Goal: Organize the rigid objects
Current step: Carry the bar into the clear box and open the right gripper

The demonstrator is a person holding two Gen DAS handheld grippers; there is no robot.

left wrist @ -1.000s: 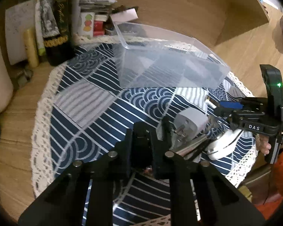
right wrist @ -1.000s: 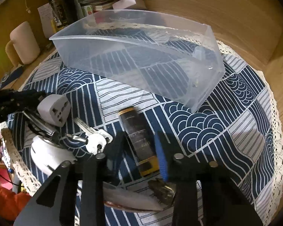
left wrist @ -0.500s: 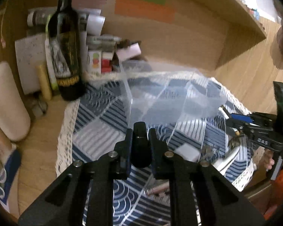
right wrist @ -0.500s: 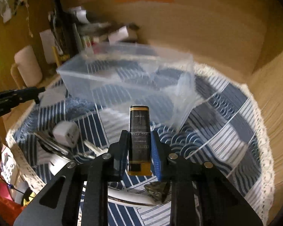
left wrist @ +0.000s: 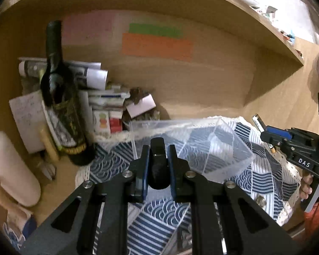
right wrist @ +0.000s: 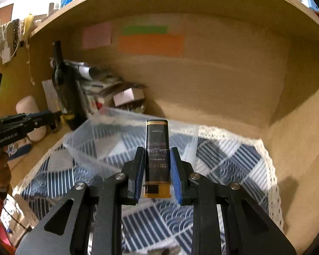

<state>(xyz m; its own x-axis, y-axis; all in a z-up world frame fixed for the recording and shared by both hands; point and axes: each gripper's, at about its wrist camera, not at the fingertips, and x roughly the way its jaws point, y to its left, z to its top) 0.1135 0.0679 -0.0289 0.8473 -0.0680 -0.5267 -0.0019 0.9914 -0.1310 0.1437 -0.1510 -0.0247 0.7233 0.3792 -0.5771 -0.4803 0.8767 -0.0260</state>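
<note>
My left gripper point(left wrist: 157, 159) is shut on a small black rounded object point(left wrist: 158, 165) and holds it up near the clear plastic bin point(left wrist: 202, 144). My right gripper point(right wrist: 156, 159) is shut on a black and gold rectangular box point(right wrist: 157, 150), held upright in the air above the near side of the same bin point(right wrist: 117, 140). The bin stands on the blue patterned cloth point(right wrist: 223, 161). The right gripper also shows at the right of the left wrist view point(left wrist: 274, 136), and the left gripper at the left of the right wrist view point(right wrist: 53, 116).
A dark wine bottle point(left wrist: 61, 106) stands at the back left beside stacked papers and small boxes point(left wrist: 108, 110). A cream roll point(left wrist: 12, 170) lies at the left. Wooden walls point(right wrist: 223, 74) close the alcove behind and to the right.
Both grippers have risen from the cloth with their objects. The right one closed on the black and gold box and lifted it; the plug, keys and white item dropped out of view.
</note>
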